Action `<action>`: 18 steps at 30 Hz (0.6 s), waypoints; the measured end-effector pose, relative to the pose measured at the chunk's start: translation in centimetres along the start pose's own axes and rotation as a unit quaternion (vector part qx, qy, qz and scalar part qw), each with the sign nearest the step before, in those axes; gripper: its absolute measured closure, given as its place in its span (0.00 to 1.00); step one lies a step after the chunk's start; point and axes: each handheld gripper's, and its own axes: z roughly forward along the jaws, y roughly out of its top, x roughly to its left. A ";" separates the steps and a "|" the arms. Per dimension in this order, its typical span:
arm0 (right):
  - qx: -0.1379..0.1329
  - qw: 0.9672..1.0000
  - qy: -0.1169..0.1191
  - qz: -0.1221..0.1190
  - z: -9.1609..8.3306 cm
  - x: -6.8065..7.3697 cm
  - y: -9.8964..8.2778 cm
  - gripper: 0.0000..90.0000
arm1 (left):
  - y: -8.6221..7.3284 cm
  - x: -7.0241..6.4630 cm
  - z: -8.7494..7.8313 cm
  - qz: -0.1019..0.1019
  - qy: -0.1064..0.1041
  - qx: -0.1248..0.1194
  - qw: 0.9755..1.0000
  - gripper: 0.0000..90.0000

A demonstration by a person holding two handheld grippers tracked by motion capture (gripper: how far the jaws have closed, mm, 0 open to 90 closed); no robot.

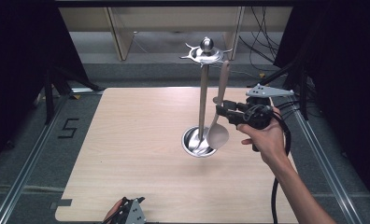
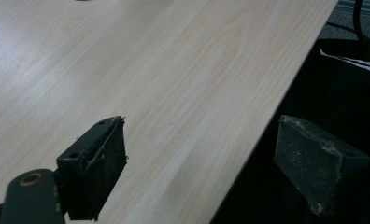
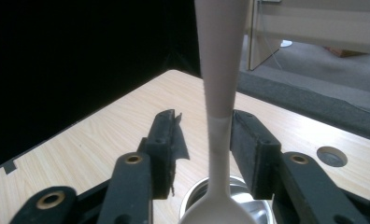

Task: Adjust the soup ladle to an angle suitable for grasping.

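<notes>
A steel utensil stand (image 1: 202,93) rises from a round dish base (image 1: 195,142) on the table's right half, with a crown of hooks (image 1: 206,52) at its top. A pale spoon (image 1: 219,133) hangs upright beside the pole, bowl down, its handle top up by the hooks. My right gripper (image 1: 219,108) is open around the spoon handle (image 3: 219,93). In the right gripper view (image 3: 206,119) the right pad (image 3: 248,140) is against the handle and the left pad stands off with a gap. My left gripper (image 1: 132,200) sits at the table's front edge, open (image 2: 202,126) and empty.
The light wooden table (image 1: 136,140) has a small round hole (image 3: 331,156) near the stand. Its front edge (image 2: 267,126) runs between the left gripper's jaws. Dark curtains, metal rails and cables flank the table, and wooden shelf legs stand behind it.
</notes>
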 end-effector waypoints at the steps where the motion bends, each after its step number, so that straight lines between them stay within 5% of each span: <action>1: 0.001 1.000 0.000 -0.006 0.0 -0.1 0.0 0.63 | 0.0 0.1 0.0 0.006 0.003 -0.003 1.000 0.17; 3: -0.003 1.000 -0.015 -0.009 -0.3 0.1 -0.1 0.58 | 0.0 0.0 0.0 0.000 0.000 0.001 1.000 0.17; 18: -0.009 1.000 0.008 -0.012 -1.8 1.1 -1.0 0.56 | 0.0 0.1 0.0 0.007 0.002 -0.002 1.000 0.17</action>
